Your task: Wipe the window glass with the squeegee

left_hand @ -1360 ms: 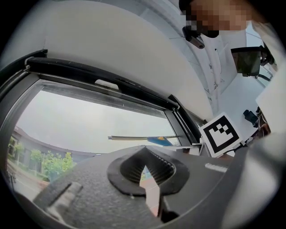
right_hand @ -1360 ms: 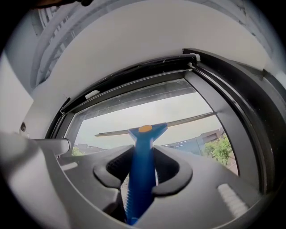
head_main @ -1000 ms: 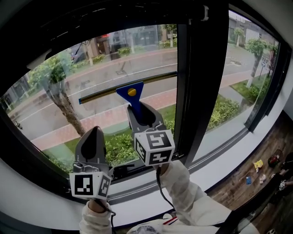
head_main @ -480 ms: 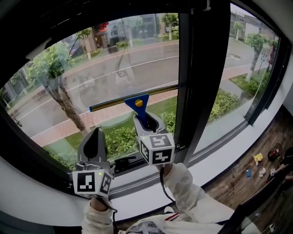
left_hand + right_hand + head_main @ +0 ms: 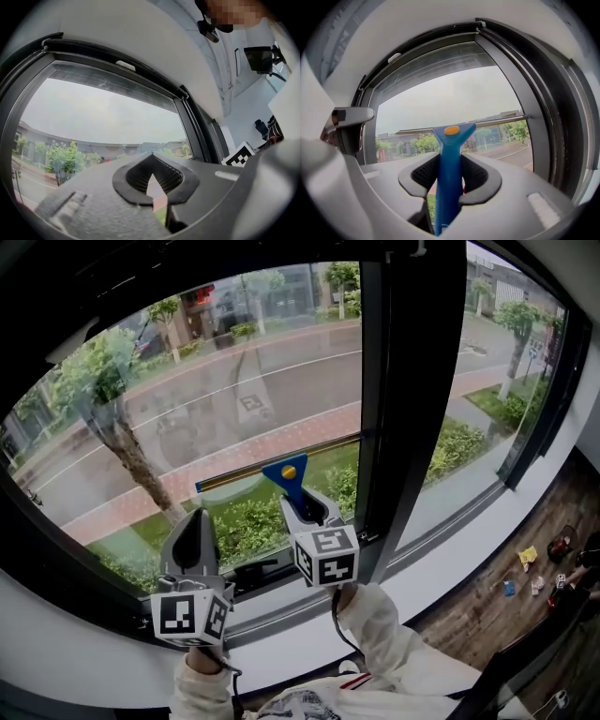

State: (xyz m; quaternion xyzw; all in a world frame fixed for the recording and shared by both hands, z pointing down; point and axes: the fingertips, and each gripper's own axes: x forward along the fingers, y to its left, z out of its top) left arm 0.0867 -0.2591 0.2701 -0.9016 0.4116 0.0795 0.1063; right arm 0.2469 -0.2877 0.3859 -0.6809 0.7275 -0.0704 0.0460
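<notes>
Squeegee (image 5: pixel 285 474): blue handle upright between the right gripper's jaws. Its long blade lies across the lower window glass, slanted, with the right end higher.
Right gripper (image 5: pixel 306 508): jaws clamped on the blue handle from both sides. The handle's broad head, with its orange dot, stands clear above them.
Left gripper (image 5: pixel 195 524): jaws drawn together with nothing between them. It is held just left of the right gripper and a little lower, pointing up at the pane.
Sleeves (image 5: pixel 392 650): white, one behind each gripper.
Window glass (image 5: pixel 234 371): large pane in a dark frame.
Frame post (image 5: pixel 412 381): dark upright just right of the blade's raised end.
Sill (image 5: pixel 94 652): white, below the pane.
Outside: tree (image 5: pixel 98 381) at left, grey road (image 5: pixel 281 381), green hedges.
Floor (image 5: pixel 497 615): wood, lower right, with small scattered objects.
</notes>
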